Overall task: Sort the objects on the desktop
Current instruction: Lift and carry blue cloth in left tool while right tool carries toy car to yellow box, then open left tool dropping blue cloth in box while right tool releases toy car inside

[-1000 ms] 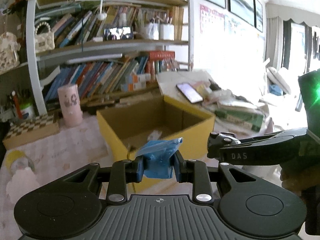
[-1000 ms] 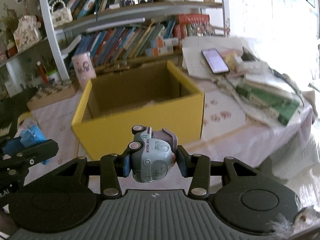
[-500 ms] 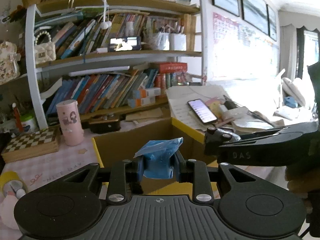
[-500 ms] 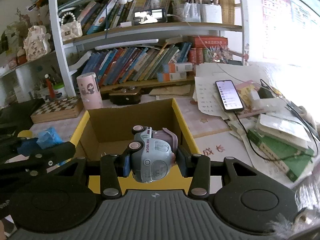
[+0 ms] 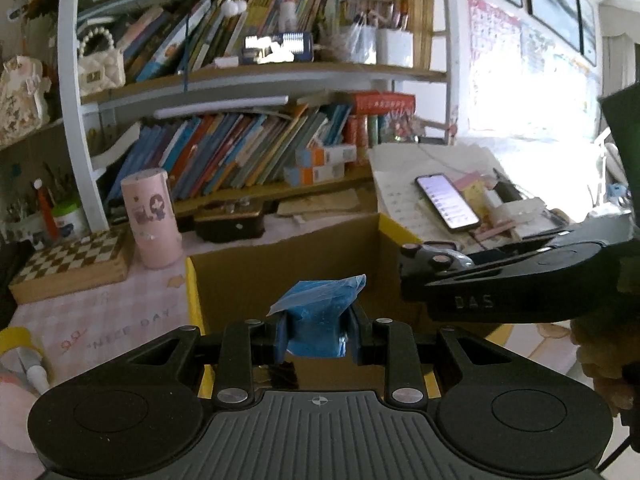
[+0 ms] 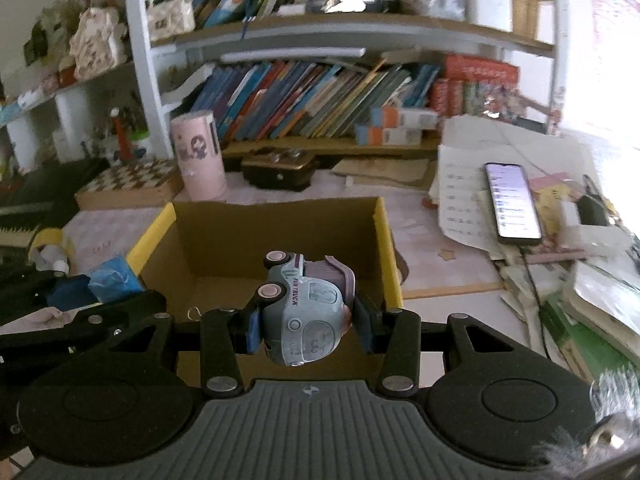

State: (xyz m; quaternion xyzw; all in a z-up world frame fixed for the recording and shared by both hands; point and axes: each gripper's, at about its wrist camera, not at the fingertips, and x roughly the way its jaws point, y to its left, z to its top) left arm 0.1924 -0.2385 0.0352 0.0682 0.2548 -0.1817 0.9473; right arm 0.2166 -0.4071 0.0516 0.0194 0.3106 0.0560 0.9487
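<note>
Tongs on the left (image 5: 316, 330) are clamped on a blue packet (image 5: 320, 316), held above the open yellow box (image 6: 390, 248) on the tabletop (image 5: 116, 316). Right tongs (image 6: 306, 330) pinch a toy truck (image 6: 306, 312) turned on its side, above the same box.

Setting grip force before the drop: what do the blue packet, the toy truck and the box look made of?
Blue packet: thin glossy plastic film, crinkled; probably soft.
Toy truck: rigid, smooth painted shell, likely plastic or die-cast; printed lettering.
Box: brown matte cardboard inside, yellow outer facing at the rim.
</note>
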